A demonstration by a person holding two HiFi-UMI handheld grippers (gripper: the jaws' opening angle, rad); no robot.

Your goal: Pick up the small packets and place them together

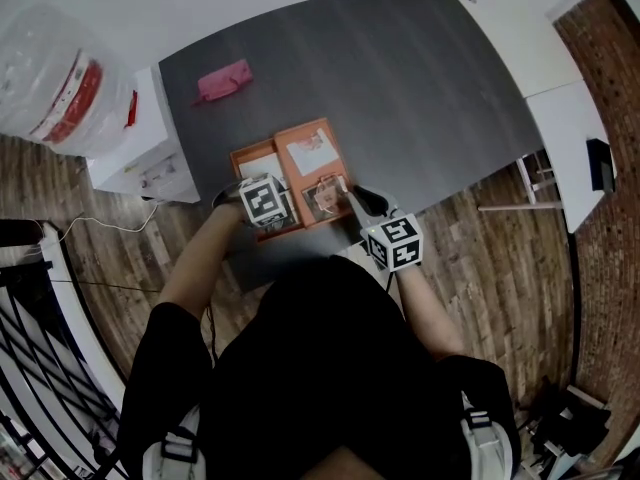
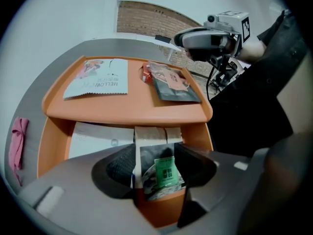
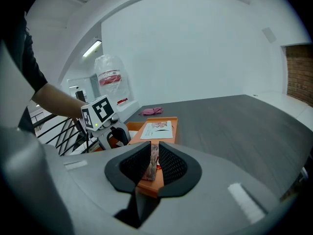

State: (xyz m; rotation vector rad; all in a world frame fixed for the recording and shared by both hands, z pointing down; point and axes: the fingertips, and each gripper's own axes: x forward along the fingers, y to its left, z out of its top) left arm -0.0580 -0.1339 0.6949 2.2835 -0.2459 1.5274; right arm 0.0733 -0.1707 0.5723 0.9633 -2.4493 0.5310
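At the centre of the head view, two orange trays sit side by side on the dark tabletop (image 1: 420,88), and both claws work over their lower edge. Low in the left gripper view, the near tray (image 2: 45,148) carries pale packets (image 2: 151,133), which is probably why the left claw (image 2: 155,153) points steeply down into it — this looks like the gathering spot. Its jaws stand wide apart. A green-labelled packet (image 2: 165,173) lies between them on the tray floor, and the pads do not appear to press on it, so I judge it set down rather than held. Higher in that view, the far tray (image 2: 127,117) bears a white packet (image 2: 98,77) at the left and a dark packet (image 2: 176,87) at the right, apart from each other and not yet gathered.

The right claw (image 3: 154,148) is closed to a narrow gap on a thin pinkish packet (image 3: 152,168), gripped edge-on between the ribbed pads over a tray corner — likely carried upright so it can be dropped beside the others. A pink cloth (image 1: 223,80) lies well apart, at the upper left of the tabletop.
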